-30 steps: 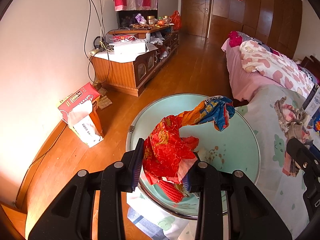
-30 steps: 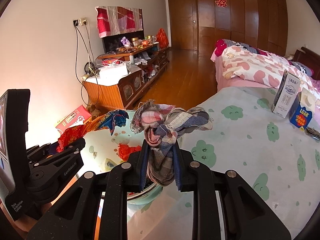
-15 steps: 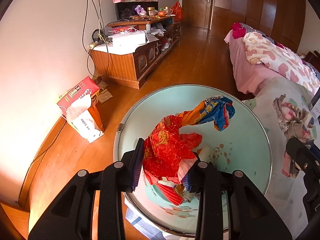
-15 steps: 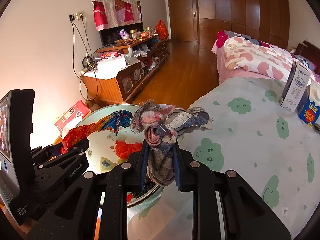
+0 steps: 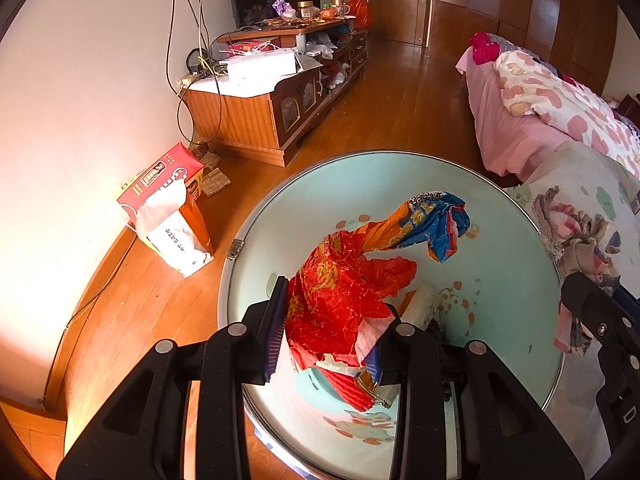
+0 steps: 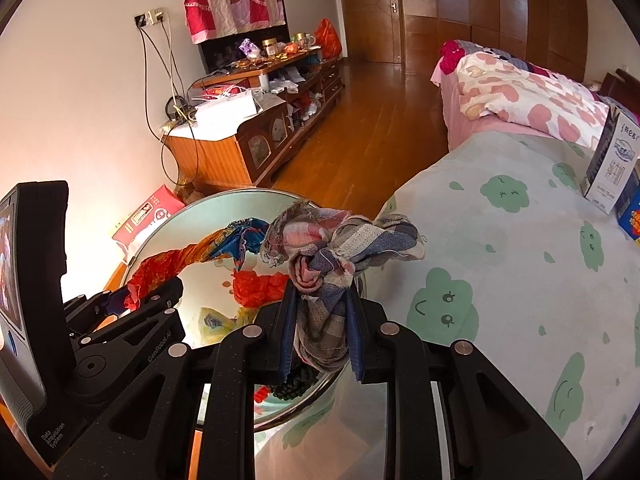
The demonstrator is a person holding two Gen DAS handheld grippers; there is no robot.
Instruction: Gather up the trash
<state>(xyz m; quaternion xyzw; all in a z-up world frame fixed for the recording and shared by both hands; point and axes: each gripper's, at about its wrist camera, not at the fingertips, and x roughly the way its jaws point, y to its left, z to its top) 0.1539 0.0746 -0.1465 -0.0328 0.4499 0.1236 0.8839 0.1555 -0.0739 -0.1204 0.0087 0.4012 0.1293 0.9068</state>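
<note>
A round bin point(image 5: 360, 184) with a pale teal inside and a metal rim stands on the floor below both grippers. My left gripper point(image 5: 336, 312) is shut on a crumpled red, orange and blue wrapper point(image 5: 436, 220), held over the bin's near side. My right gripper point(image 6: 320, 300) is shut on a wadded checked cloth point(image 6: 344, 240) above the bin's rim point(image 6: 224, 196). The same cloth point(image 5: 576, 232) shows at the right edge of the left wrist view. Red plastic scrap point(image 6: 256, 288) and a yellow wrapper point(image 6: 212, 320) lie inside the bin.
A red carton with a white bag point(image 5: 168, 196) leans by the wall left of the bin. A cluttered wooden cabinet point(image 5: 256, 108) stands behind it. A cover with green clouds point(image 6: 500, 280) lies right of the bin, with boxes point(image 6: 612, 164) on it. A pink bed point(image 5: 520, 112) is beyond.
Both grippers have sunk and moved over the bin, which now fills more of each view. Both grips are unchanged.
</note>
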